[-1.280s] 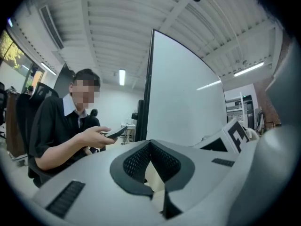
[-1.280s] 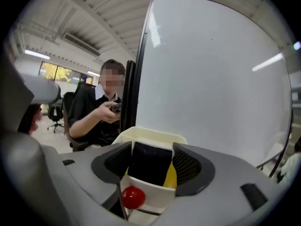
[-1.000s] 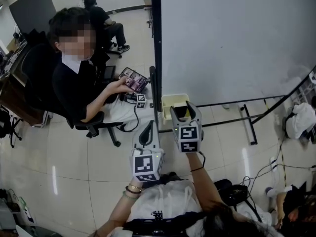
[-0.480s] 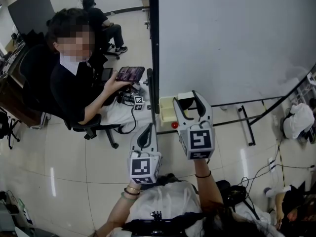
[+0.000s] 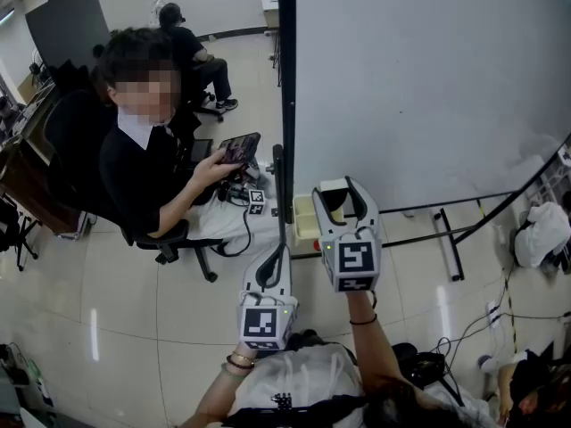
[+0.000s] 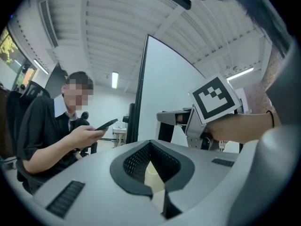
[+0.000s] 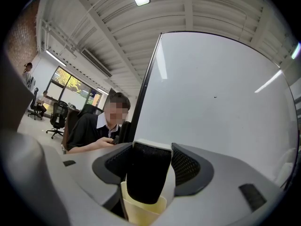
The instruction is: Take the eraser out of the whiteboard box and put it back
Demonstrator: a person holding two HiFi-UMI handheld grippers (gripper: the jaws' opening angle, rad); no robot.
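Observation:
My right gripper [image 5: 337, 188] is shut on the eraser [image 5: 334, 194], a black block with a white top. It hangs just above the pale yellow whiteboard box [image 5: 305, 214], which is fixed at the lower left corner of the whiteboard [image 5: 428, 78]. In the right gripper view the eraser [image 7: 146, 173] stands upright between the jaws of the right gripper [image 7: 150, 150], its lower end over the box [image 7: 141, 213]. My left gripper [image 5: 273, 255] is lower and to the left, shut and holding nothing. In the left gripper view, the left gripper [image 6: 150, 145] points toward the board's dark frame.
A seated person [image 5: 143, 150] holds a phone [image 5: 236, 147] just left of the whiteboard's black frame [image 5: 286, 105]. The board's stand legs [image 5: 446, 230] run across the floor to the right. A bag [image 5: 540, 221] and cables lie at the far right.
The right gripper rose out of the box with the eraser held, came toward me, then eased back over the box. The left gripper barely moved.

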